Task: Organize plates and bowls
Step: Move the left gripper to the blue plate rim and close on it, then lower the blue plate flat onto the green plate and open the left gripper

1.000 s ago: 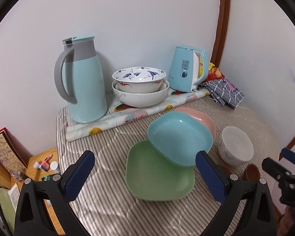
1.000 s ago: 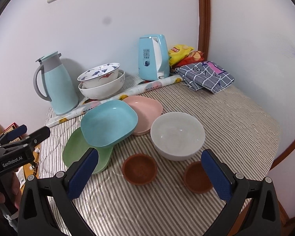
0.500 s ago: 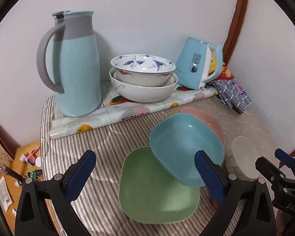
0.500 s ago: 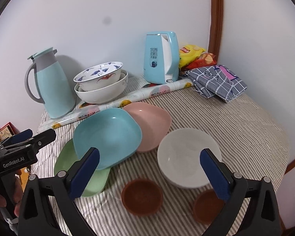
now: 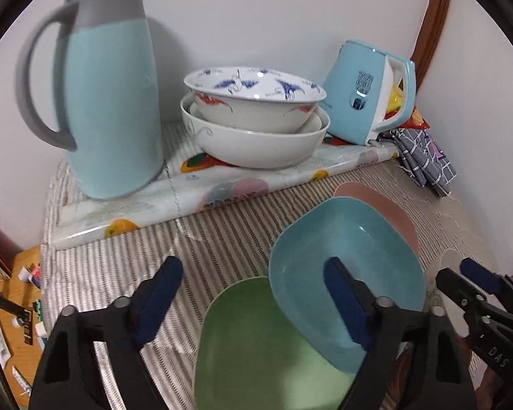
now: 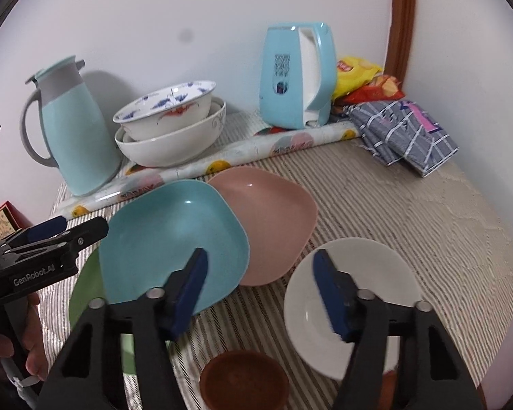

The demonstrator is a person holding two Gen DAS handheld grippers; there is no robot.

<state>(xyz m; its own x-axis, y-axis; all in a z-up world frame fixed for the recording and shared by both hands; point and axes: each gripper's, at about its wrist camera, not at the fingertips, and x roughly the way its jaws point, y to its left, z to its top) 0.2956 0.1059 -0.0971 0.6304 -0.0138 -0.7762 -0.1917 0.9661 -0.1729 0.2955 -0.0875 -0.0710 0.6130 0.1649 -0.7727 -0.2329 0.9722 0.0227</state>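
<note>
Three overlapping square plates lie on the striped tablecloth: green (image 5: 256, 352), blue (image 5: 352, 256) on top of it, pink (image 5: 376, 201) behind. In the right wrist view they are green (image 6: 85, 290), blue (image 6: 167, 232), pink (image 6: 273, 218). A white bowl (image 6: 366, 290) and a small brown dish (image 6: 242, 379) sit at the front. Two stacked patterned bowls (image 5: 256, 116) stand at the back. My left gripper (image 5: 253, 294) is open above the green and blue plates. My right gripper (image 6: 260, 287) is open, between the blue plate and white bowl.
A light blue thermos jug (image 5: 109, 102) stands back left, a blue electric kettle (image 5: 369, 92) back right. A rolled floral sheet (image 5: 205, 191) lies along the back. Folded checked cloth (image 6: 403, 136) and snack bags (image 6: 362, 78) fill the corner. The table edge drops at left.
Both grippers have moved forward and lower toward the plates. The plates and bowls have not moved. Both jaws now stand closer together than before but remain open.
</note>
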